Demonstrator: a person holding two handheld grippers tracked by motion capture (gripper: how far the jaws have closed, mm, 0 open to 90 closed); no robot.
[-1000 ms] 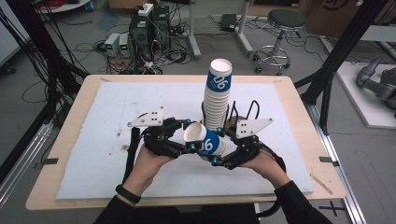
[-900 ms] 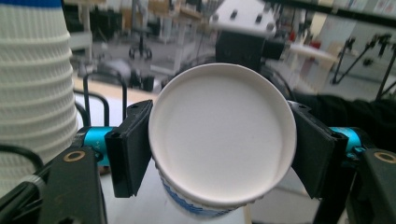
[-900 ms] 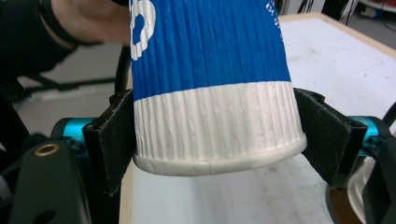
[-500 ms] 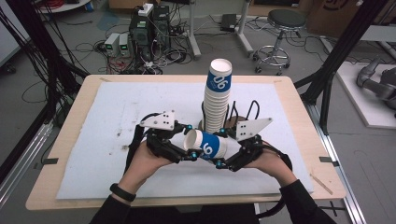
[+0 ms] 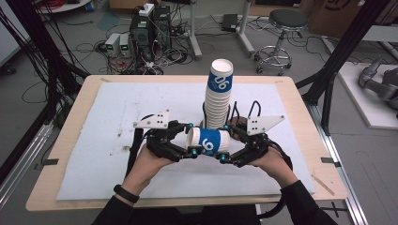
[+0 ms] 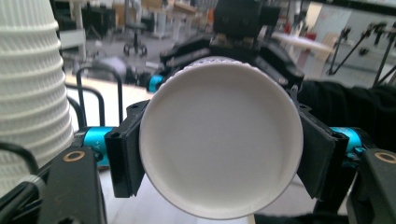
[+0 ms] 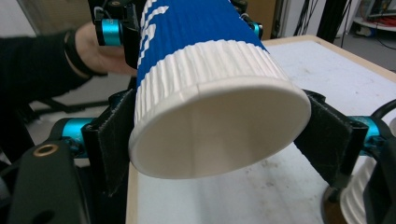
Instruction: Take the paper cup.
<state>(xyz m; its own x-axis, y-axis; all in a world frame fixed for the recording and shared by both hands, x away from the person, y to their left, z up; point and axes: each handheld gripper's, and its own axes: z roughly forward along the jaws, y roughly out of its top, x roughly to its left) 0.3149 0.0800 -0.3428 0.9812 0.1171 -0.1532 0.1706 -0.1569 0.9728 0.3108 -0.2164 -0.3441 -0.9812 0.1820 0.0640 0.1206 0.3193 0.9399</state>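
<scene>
Now the cup (image 5: pixel 208 141) lies sideways between both hand-held grippers, lower than a second ago, in front of the cup stack (image 5: pixel 218 101). Left hand-held gripper (image 5: pixel 191 139) clamps its base; right hand-held gripper (image 5: pixel 224 142), just re-closing, clamps its rim. Probably separating nested cups above the surface (image 5: pixel 94 140).

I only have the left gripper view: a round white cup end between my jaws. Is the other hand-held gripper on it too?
Observer: Yes, the right hand-held gripper grips the paper cup's far end; its jaws have just been closing, the left hand-held gripper's opening slightly.
Operator: What's on the cup's side?
Observer: A blue band with white print.
Operator: The ribbed white thing on my left?
Observer: A tall stack of cups on the white mat, topped by a blue-banded one.
</scene>
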